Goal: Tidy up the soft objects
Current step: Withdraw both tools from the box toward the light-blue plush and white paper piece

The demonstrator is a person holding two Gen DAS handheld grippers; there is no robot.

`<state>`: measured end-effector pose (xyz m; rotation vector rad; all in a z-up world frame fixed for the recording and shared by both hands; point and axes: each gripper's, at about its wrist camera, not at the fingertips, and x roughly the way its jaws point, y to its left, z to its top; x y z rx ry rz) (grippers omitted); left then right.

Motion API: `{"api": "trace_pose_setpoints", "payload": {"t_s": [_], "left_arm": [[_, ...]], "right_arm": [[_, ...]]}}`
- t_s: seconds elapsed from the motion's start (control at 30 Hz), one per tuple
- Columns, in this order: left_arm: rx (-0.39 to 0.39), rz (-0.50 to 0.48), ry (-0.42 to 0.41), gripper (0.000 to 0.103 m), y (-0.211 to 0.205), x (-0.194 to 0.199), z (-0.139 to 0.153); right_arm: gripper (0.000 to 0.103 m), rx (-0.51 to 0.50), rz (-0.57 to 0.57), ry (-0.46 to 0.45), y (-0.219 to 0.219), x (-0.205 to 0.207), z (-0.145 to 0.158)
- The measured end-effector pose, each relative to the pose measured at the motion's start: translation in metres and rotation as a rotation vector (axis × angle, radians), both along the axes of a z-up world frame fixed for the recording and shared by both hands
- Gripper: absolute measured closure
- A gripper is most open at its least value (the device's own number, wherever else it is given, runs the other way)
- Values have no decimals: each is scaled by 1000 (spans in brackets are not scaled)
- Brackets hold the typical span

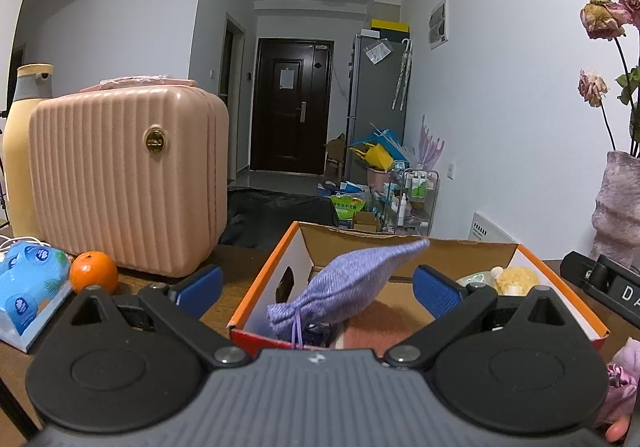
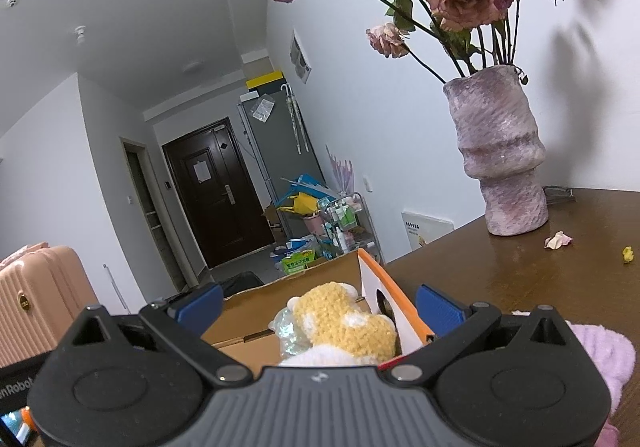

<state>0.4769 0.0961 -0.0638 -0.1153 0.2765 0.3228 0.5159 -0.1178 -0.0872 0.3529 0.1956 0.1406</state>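
Observation:
An open cardboard box with orange rims (image 1: 264,279) stands on the wooden table. A purple drawstring fabric pouch (image 1: 352,283) leans tilted in the box, between the wide-open fingers of my left gripper (image 1: 318,287), untouched by them. A yellow and white plush toy (image 1: 516,279) lies in the box's right part. In the right wrist view that plush (image 2: 344,323) sits in the box (image 2: 384,279), between the open fingers of my right gripper (image 2: 320,305). A fluffy lilac cloth (image 2: 604,351) lies on the table to the right of the box.
A pink ribbed case (image 1: 128,175), an orange (image 1: 94,273) and a blue tissue pack (image 1: 28,287) stand left of the box. A purple vase (image 2: 504,155) with dried roses stands at the right. A black desk calendar (image 1: 604,283) sits right of the box.

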Motion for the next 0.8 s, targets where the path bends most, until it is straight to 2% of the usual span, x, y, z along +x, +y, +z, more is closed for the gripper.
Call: {"api": "trace_pose_setpoints", "payload": {"t_s": [0.8], "left_arm": [[-11,-1,61,0,15,-73,-7]], "right_arm": [[0,-73,35,-6,-2,-70,-2]]}}
